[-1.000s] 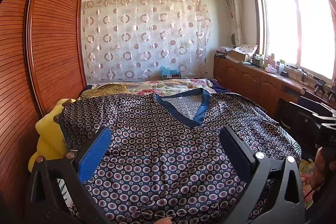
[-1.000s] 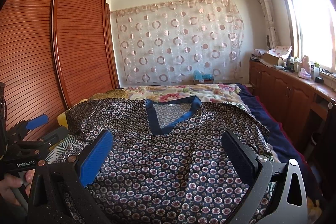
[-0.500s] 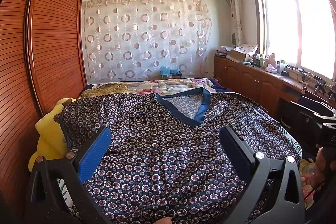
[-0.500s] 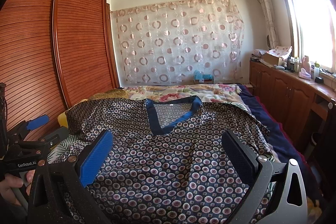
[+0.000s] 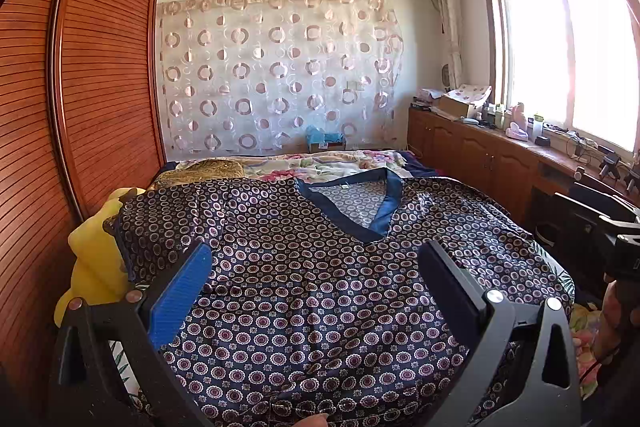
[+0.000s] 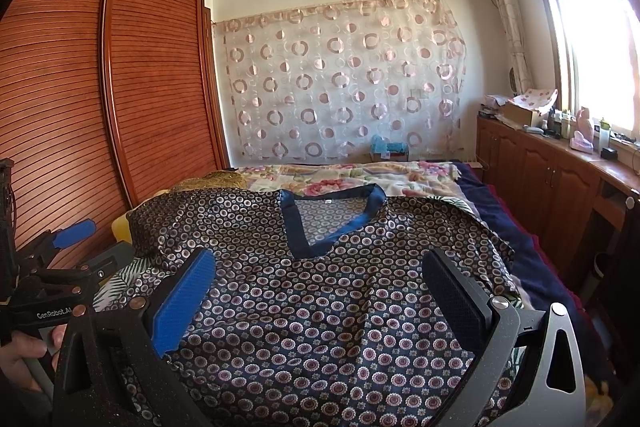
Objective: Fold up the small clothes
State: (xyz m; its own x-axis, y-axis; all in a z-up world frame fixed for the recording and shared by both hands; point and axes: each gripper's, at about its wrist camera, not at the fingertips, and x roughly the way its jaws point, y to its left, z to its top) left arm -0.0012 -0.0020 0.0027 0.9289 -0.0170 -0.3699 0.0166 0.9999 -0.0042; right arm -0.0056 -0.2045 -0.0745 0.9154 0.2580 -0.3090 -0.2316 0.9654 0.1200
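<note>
A dark navy top [image 5: 320, 287] with a small circle print and a blue V-neck collar [image 5: 360, 203] lies spread flat on the bed, collar at the far side. It also shows in the right wrist view [image 6: 320, 299]. My left gripper [image 5: 316, 279] is open and empty above the near part of the top. My right gripper [image 6: 320, 283] is open and empty above the top's near part too. The left gripper shows at the left edge of the right wrist view [image 6: 80, 247], beside the top's left sleeve.
A wooden slatted wardrobe [image 5: 80, 107] runs along the left of the bed. A yellow plush toy [image 5: 96, 259] lies by the left sleeve. A floral blanket [image 6: 340, 179] covers the far bed. A wooden cabinet [image 6: 552, 171] with clutter stands under the window at right.
</note>
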